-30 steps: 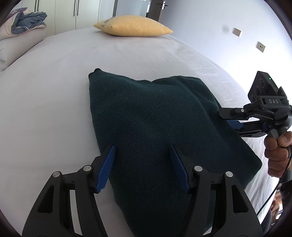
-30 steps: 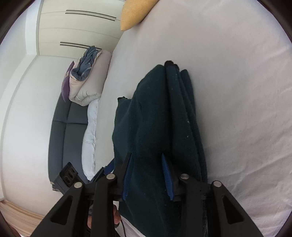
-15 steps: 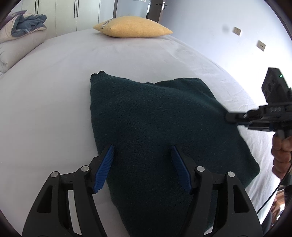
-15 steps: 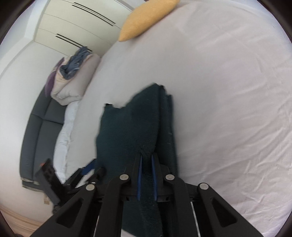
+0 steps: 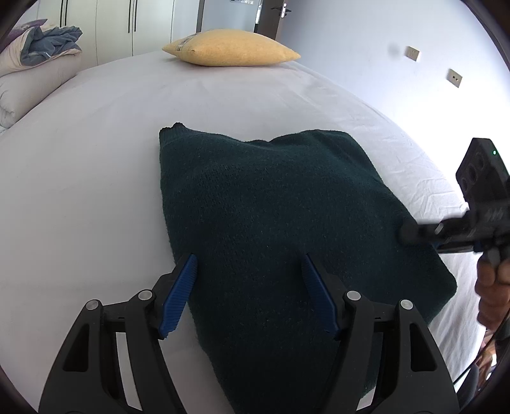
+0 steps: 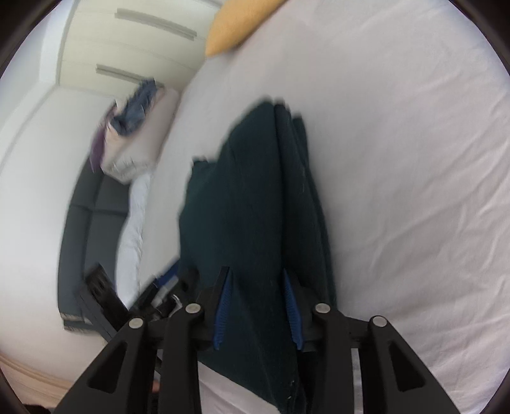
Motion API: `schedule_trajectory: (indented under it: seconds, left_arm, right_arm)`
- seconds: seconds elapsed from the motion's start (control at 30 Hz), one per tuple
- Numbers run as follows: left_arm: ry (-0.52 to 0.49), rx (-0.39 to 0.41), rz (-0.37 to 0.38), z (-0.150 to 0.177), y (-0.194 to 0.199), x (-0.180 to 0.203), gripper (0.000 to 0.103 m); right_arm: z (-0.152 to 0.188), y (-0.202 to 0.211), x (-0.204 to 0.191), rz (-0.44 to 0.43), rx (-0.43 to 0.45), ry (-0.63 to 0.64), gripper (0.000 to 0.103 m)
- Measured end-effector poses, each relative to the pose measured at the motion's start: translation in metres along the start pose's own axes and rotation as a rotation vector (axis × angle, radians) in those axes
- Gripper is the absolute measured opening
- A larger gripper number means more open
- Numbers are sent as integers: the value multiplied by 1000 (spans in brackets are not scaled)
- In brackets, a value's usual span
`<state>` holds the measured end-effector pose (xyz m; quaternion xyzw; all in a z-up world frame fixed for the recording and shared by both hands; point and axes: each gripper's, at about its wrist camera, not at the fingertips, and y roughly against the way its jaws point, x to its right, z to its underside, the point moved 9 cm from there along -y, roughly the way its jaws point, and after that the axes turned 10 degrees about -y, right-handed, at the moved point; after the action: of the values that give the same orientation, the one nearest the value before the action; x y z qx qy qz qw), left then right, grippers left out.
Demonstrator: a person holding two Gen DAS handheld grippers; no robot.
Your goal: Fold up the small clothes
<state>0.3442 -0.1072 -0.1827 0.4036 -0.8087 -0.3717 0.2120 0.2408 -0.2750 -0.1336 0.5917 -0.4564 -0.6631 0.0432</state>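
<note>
The right tool (image 6: pixel 256 288) has its blue pads apart astride the folded dark green sweater (image 6: pixel 255 203) on the white bed (image 6: pixel 398 159); a yellow pillow (image 6: pixel 232 28) lies beyond; the picture is blurred.

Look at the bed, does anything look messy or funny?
Mostly tidy. The dark green sweater lies folded but crooked on the white bedsheet, and one corner pokes out at its far left edge.

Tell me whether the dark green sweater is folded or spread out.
Folded. The dark green sweater lies on the bed as a compact block, and the right wrist view shows stacked layers at its edge.
</note>
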Motion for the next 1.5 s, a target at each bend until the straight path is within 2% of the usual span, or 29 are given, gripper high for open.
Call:
schedule_trajectory:
  seconds: [0.03,0.27,0.37,0.43,0.67,0.73,0.8,0.9,0.93,1.0,1.07,1.1,1.23,1.3,1.4,1.43,1.5]
  left_arm:
    - [2,-1,0,1,1,1,67]
    - [-19,-17,-11,1,3,7,69]
    - [-13,-27,-27,7,-5,4,82]
    - [13,-28,-7,10,-5,1,82]
    - [16,-28,-28,11,0,0,82]
    - [12,-30,-33,9,-1,-1,82]
    - [6,-35,-35,8,-3,0,82]
    - [-1,-36,-38,8,-1,1,82]
    - [-3,-35,-38,8,-1,-1,82]
    - [0,-35,-39,6,1,-3,82]
    - [-6,-25,-53,5,7,-4,82]
    - [-9,-21,-64,4,9,-5,82]
    - [40,16,-89,-2,23,-22,82]
    - [93,16,-80,-3,23,-37,86]
    - [189,-36,-14,3,6,-52,88]
    - [221,-43,38,4,-1,-53,88]
    - [274,-82,117,8,-14,-51,89]
  right_arm:
    - [1,-3,1,21,3,12,13]
    - [3,15,3,46,95,34,9]
    - [3,9,28,19,111,-16,7]
    - [1,7,41,-49,114,-72,6]
    - [10,23,6,1,141,44,14]
    - [15,24,0,59,156,100,14]
    - [18,15,15,122,117,94,13]
    - [15,17,26,75,122,57,13]
    - [13,25,24,61,140,42,18]
    - [6,43,21,67,205,48,34]
    - [-4,62,21,75,284,53,60]
    - [-8,65,20,64,293,52,65]
    - [-16,49,14,83,238,94,67]
    - [-16,37,13,77,203,109,68]
    - [-18,12,19,118,136,112,68]
    - [-18,2,21,130,123,100,67]
    - [-18,-4,17,113,120,100,57]
